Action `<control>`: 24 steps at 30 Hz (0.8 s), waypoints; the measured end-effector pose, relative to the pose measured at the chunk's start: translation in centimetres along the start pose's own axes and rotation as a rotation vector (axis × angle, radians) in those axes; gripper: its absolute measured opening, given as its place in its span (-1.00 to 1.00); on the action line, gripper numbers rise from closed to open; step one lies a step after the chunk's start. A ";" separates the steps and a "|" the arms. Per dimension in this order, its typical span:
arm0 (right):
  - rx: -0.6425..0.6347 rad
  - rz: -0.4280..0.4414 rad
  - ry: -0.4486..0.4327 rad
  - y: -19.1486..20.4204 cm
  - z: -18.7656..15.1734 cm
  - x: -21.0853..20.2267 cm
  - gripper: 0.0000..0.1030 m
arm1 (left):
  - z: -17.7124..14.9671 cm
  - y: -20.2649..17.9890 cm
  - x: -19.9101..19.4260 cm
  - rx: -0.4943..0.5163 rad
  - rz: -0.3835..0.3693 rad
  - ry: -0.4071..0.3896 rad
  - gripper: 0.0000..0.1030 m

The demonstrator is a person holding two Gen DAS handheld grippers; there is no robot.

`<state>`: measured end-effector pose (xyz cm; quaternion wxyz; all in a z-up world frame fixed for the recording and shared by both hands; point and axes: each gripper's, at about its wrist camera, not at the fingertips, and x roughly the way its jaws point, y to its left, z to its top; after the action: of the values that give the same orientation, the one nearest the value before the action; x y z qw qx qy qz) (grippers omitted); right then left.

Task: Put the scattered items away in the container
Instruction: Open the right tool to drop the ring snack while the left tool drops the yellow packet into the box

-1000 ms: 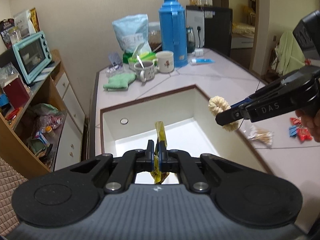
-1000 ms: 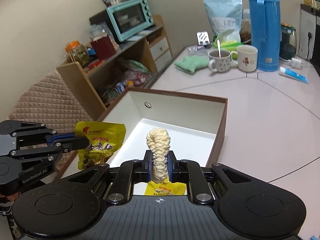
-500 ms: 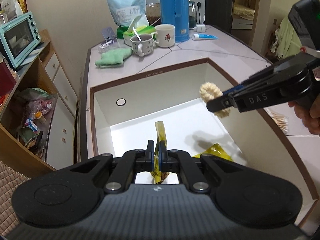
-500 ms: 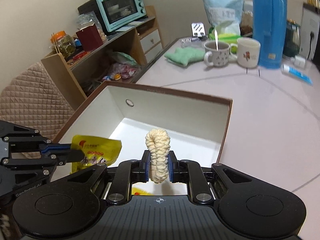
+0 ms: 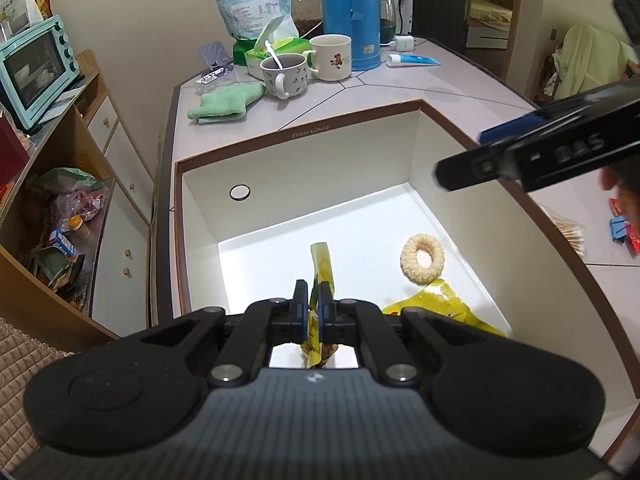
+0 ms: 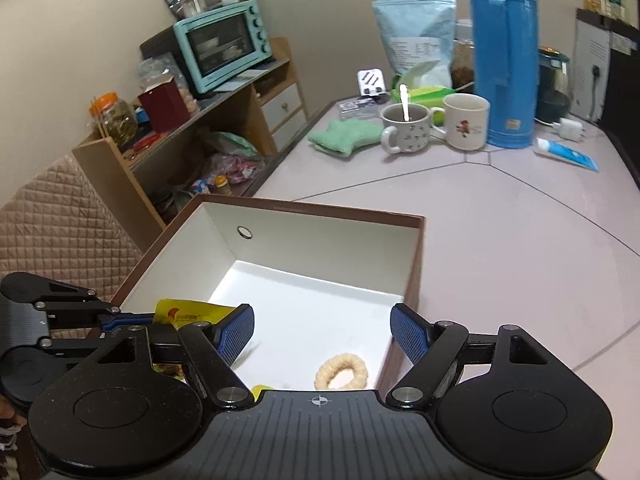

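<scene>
While one scrunchie (image 5: 422, 258) lies boxed, two yellow packets (image 5: 438, 307) show.

Two handheld grippers angled downward, one clamped, one spreading.

The left gripper (image 5: 314, 305) pinches its fingers tight around a thin item. The right gripper (image 6: 322, 334) is opening its jaws wide, with nothing between its blue pads (image 6: 236, 334).

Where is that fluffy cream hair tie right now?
The hair tie lies on the floor of the white box, toward its right side, beside a yellow snack packet, under the opening right claw.
</scene>
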<state>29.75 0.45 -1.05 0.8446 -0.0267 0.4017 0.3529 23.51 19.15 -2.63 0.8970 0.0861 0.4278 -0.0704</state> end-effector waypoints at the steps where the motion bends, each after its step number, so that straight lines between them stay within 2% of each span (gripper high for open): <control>1: 0.006 0.000 -0.004 0.0 -0.1 -0.3 0.51 | 0.1 0.0 0.1 -0.004 -0.002 0.002 -0.93; 2: 0.012 0.003 -0.007 -0.1 -0.1 -0.7 0.51 | 0.1 0.1 0.1 -0.010 -0.006 0.002 -0.89; 4: 0.023 0.004 -0.012 -0.1 -0.2 -1.4 0.51 | 0.4 0.3 -0.2 -0.034 -0.019 -0.008 -0.70; 10: 0.021 0.010 0.024 0.6 -0.6 -2.8 0.51 | 0.8 -0.1 -1.4 -0.020 -0.003 -0.022 -0.67; 14: 0.007 0.007 0.074 1.5 -1.5 -3.6 0.51 | 0.4 -0.5 -2.4 -0.019 0.014 0.008 -0.64; 21: 0.002 -0.003 0.134 2.8 -3.4 -4.9 0.52 | -1.1 -1.3 -4.7 -0.038 0.057 0.068 -0.41; 24: 0.007 -0.006 0.140 3.1 -4.3 -5.5 0.52 | -1.7 -1.7 -6.0 -0.051 0.067 0.072 -0.24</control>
<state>22.67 -1.74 0.63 0.8156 -0.0498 0.4609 0.3461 18.13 18.16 0.84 0.8847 0.0801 0.4585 -0.0260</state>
